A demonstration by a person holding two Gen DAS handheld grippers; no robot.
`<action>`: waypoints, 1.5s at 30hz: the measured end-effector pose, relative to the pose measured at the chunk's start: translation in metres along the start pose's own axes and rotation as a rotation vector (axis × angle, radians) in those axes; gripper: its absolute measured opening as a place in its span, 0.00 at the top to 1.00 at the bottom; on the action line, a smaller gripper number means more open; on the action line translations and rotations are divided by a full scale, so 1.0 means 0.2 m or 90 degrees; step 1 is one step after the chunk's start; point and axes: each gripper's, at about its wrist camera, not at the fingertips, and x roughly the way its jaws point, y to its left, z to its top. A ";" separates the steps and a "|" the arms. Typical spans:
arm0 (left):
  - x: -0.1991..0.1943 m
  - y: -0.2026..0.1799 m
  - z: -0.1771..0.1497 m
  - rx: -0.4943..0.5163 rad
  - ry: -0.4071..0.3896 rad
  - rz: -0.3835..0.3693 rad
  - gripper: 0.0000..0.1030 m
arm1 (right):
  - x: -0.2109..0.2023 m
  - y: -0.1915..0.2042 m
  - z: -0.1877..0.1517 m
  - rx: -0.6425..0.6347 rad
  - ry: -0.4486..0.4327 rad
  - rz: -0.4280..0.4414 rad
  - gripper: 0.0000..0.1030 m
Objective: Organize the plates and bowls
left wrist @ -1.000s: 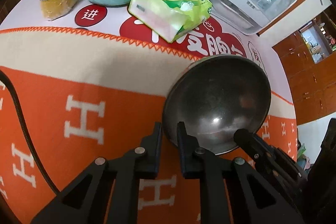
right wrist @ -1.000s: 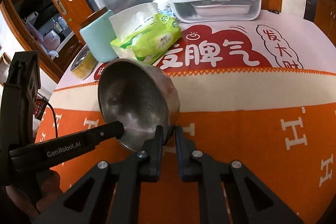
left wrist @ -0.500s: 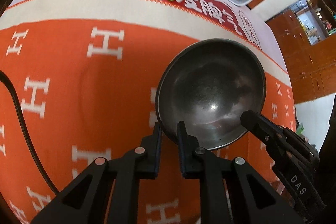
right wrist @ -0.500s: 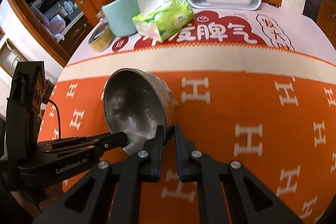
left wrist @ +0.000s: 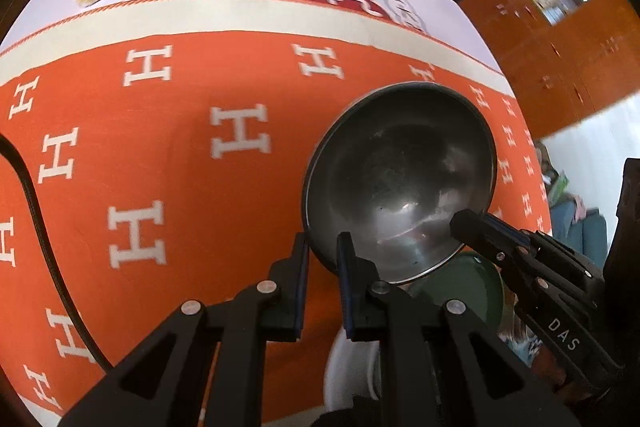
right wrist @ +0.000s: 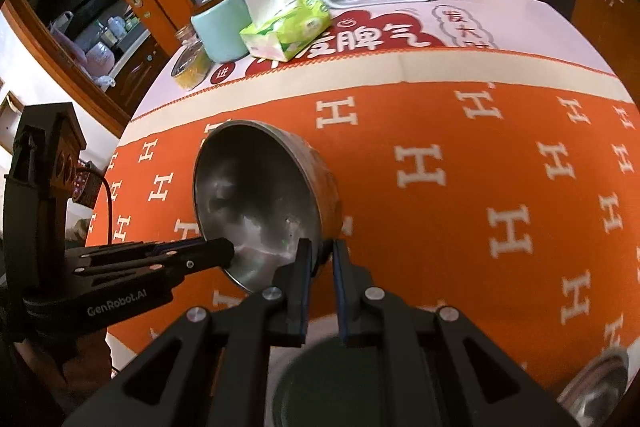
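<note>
Blurred dark green dish point(left wrist: 460, 287) beneath tongs point(left wrist: 322, 247)

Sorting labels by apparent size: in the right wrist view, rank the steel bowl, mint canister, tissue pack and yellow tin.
1. steel bowl, nearest the camera
2. mint canister
3. tissue pack, close to the canister
4. yellow tin

Silver bowl point(left wrist: 400, 179); orange, white-H-patterned tablecloth point(left wrist: 180, 147)

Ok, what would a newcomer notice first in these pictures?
A steel bowl, pinched at its rim by both the left gripper and right gripper above the orange H-patterned tablecloth. At the table's far edge sit a green tissue pack and a mint canister.
</note>
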 end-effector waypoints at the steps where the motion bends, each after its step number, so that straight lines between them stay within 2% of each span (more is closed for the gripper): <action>1: -0.01 -0.02 -0.01 0.007 0.002 -0.001 0.88 | -0.03 -0.01 -0.02 0.001 -0.004 -0.003 0.90; 8: -0.06 -0.27 -0.11 0.074 -0.004 0.005 0.88 | -0.20 -0.10 -0.13 0.005 -0.042 -0.020 0.90; 21: -0.11 -0.67 -0.30 0.116 -0.022 0.004 0.88 | -0.51 -0.33 -0.32 -0.015 -0.096 -0.045 0.90; 36: 0.00 -1.14 -0.54 0.150 -0.016 -0.014 0.88 | -0.77 -0.74 -0.56 -0.003 -0.098 -0.061 0.90; 45: 0.13 -1.35 -0.66 0.152 0.008 -0.011 0.88 | -0.83 -0.95 -0.68 -0.006 -0.076 -0.066 0.90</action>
